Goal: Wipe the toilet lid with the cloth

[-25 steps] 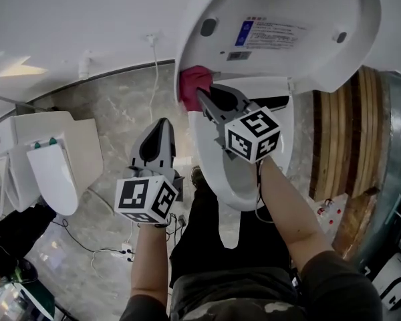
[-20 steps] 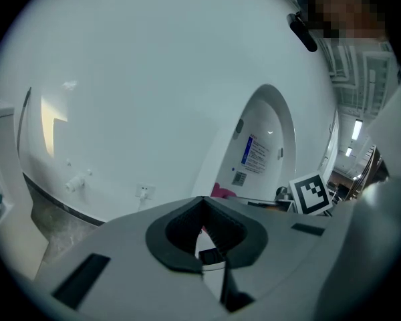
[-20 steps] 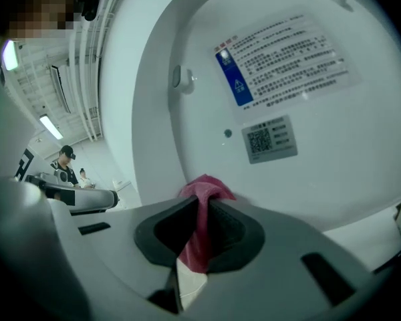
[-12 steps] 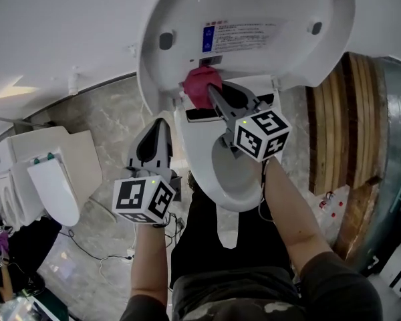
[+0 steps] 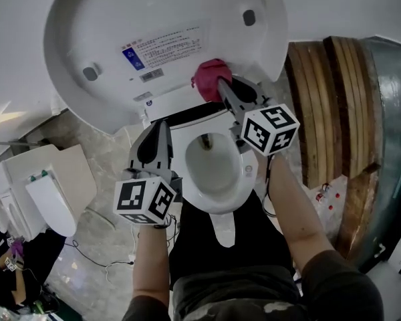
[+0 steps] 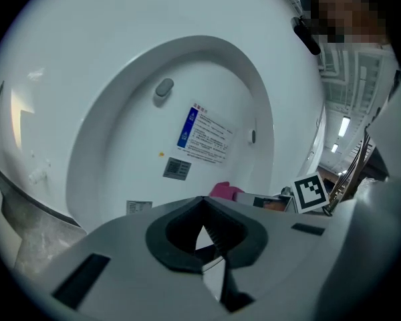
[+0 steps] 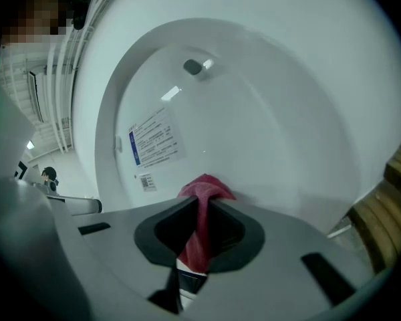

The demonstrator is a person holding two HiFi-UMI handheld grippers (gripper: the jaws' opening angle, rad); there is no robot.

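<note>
The right gripper (image 5: 220, 85) is pinching the pink cloth (image 5: 209, 77). In the right gripper view its two jaws are closed on the fabric; a bunched fold comes out beyond the tips and a strip of it hangs down between the jaws. The bunched end is pressed against the inner face of the raised toilet lid (image 5: 107, 25), at the lower right part of it. It sits just right of the printed label (image 5: 162, 45) and below the right rubber bumper (image 5: 248, 17).

The left gripper (image 5: 164, 124) is pressed together and empty; in the left gripper view its tips meet in one line. It is held in the air at the left of the bowl, near the lid but apart from it, and it points toward the lower left part of the lid.

The lid stands open and fills the far part of the scene. Under it, between the two forearms, is the white toilet bowl (image 5: 240, 179). At the right, just beside the toilet, a stack of curved wooden boards (image 5: 327, 105) stands on edge. At the far left another white toilet seat (image 5: 52, 191) lies on the marble floor (image 5: 100, 226), and thin cables (image 5: 113, 266) run over the floor near the person's left arm.
</note>
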